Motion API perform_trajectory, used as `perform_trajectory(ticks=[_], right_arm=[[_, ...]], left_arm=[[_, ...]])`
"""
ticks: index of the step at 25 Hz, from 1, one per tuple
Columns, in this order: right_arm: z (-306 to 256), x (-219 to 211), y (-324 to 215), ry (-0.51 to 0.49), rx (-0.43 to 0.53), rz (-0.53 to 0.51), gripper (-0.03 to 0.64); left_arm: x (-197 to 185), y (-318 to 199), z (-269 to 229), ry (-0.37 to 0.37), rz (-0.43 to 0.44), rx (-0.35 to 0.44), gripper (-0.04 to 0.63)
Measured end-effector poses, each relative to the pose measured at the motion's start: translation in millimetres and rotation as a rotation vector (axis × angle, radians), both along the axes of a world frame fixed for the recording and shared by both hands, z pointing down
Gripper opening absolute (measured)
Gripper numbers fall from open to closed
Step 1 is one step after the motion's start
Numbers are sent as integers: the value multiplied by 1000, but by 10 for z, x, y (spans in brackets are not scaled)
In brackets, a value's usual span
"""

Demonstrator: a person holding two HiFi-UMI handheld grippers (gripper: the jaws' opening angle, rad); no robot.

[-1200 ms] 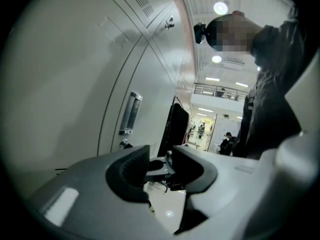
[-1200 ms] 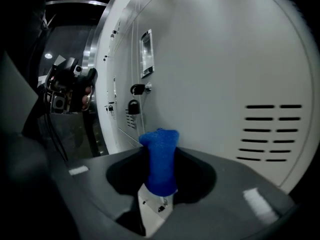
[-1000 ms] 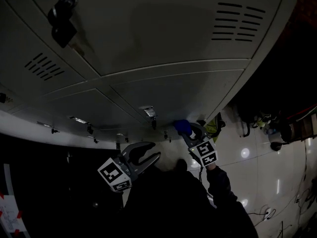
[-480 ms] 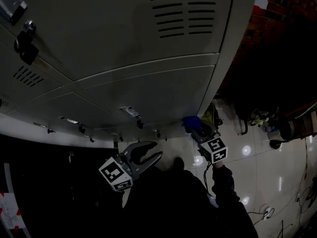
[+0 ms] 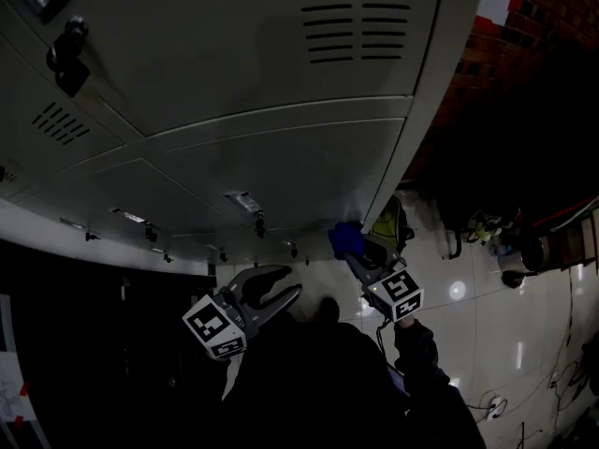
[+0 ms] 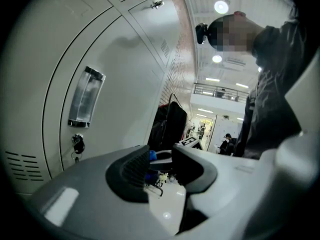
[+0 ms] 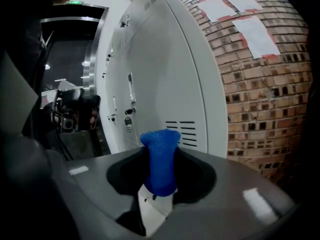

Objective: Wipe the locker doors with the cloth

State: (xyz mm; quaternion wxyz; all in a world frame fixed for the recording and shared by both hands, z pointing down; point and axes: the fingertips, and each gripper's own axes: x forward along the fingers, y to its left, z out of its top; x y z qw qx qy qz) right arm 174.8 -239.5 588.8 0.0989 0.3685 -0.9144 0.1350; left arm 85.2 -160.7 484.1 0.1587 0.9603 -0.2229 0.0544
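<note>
A bank of grey locker doors [image 5: 234,82] fills the upper head view, with vent slots and hanging padlocks. My right gripper [image 5: 354,249] is shut on a folded blue cloth [image 5: 344,238], low by the lockers' right end; in the right gripper view the cloth [image 7: 161,160] stands between the jaws, with the locker doors [image 7: 150,84] a short way ahead and no contact visible. My left gripper [image 5: 279,288] hangs open and empty below the lockers. In the left gripper view its jaws [image 6: 161,165] are spread beside a locker door [image 6: 100,74].
A brick wall [image 7: 255,74] with taped papers adjoins the lockers' right end. A label holder [image 6: 86,96] and a padlock [image 6: 78,144] sit on the nearest door. Bags and cables [image 5: 496,232] lie on the shiny tiled floor [image 5: 487,325] at right.
The right gripper with the cloth shifted rightward toward the lockers' end, then slightly back left. The head view swung right along the lockers. The left gripper stayed open at nearly the same place.
</note>
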Motion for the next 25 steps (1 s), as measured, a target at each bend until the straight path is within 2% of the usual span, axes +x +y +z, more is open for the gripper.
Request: perform_trajectory(ticks=[4, 8, 11, 17, 25], right_arm=[[-392, -77, 226, -15, 64, -37, 126], [-806, -104, 467, -73, 116, -59, 126], [-1009, -111, 588, -69, 163, -68, 126], [-1019, -87, 664, -35, 179, -44, 117], [-1091, -104, 676, -59, 190, -2, 117]], left_arm=[[-12, 37, 60, 8, 0, 26, 121], [-12, 84, 54, 23, -2, 27, 121], [-7, 98, 57, 29, 1, 31, 121], [27, 142, 68, 33, 21, 40, 121], [-38, 187, 62, 31, 28, 39, 121]])
